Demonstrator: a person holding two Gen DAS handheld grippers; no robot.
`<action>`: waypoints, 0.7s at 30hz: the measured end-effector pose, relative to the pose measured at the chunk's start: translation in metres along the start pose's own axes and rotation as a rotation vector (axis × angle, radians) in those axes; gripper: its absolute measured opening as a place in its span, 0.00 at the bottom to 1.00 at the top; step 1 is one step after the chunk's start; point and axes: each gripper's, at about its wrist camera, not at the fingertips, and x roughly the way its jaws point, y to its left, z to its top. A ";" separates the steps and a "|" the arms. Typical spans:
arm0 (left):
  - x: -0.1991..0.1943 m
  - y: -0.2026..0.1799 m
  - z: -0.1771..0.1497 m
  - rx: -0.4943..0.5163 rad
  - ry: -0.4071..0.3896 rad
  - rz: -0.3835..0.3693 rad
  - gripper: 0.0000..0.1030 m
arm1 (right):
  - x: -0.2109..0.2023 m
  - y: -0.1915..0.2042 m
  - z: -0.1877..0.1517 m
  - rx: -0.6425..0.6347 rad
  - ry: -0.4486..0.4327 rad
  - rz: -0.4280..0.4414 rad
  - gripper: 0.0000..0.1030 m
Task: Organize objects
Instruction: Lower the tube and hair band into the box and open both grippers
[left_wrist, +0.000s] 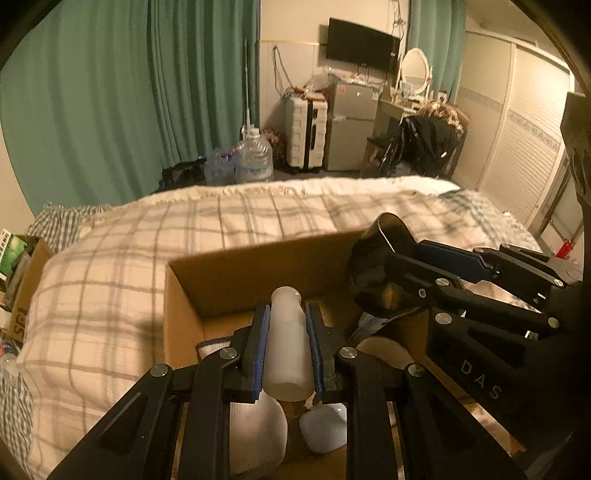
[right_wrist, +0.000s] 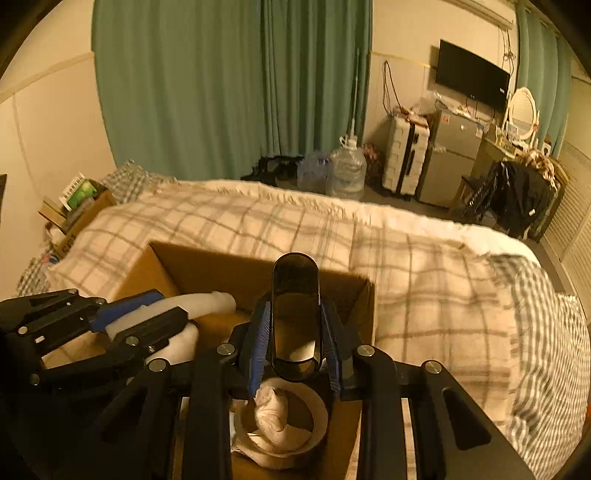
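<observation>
An open cardboard box (left_wrist: 221, 273) (right_wrist: 173, 266) sits on the bed. My left gripper (left_wrist: 286, 350) is shut on a frosted white bottle (left_wrist: 286, 343) and holds it over the box; the bottle also shows in the right wrist view (right_wrist: 192, 302). My right gripper (right_wrist: 295, 343) is shut on a dark glossy oval container (right_wrist: 295, 314) and holds it above the box; the container shows in the left wrist view (left_wrist: 373, 258) at the right. In the box lie white socks (left_wrist: 255, 432), a pale rounded object (left_wrist: 325, 428) and a tape roll (right_wrist: 284, 424) with white cloth inside.
The bed has a plaid blanket (left_wrist: 147, 240) (right_wrist: 424, 295). A second carton with books (right_wrist: 81, 199) stands at the left by the wall. Water jugs (left_wrist: 253, 155), a suitcase (left_wrist: 306, 136), a small fridge (left_wrist: 351, 125) and a chair with clothes (left_wrist: 424, 144) stand beyond the bed.
</observation>
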 end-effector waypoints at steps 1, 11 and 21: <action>0.003 -0.001 -0.001 -0.001 0.008 0.002 0.19 | 0.004 -0.001 -0.003 0.003 0.010 0.002 0.26; 0.008 0.001 -0.007 -0.005 0.057 -0.014 0.36 | -0.001 -0.007 -0.002 0.055 -0.025 0.018 0.41; -0.065 -0.002 0.004 -0.007 -0.046 0.071 0.94 | -0.085 -0.011 0.010 0.074 -0.108 -0.080 0.67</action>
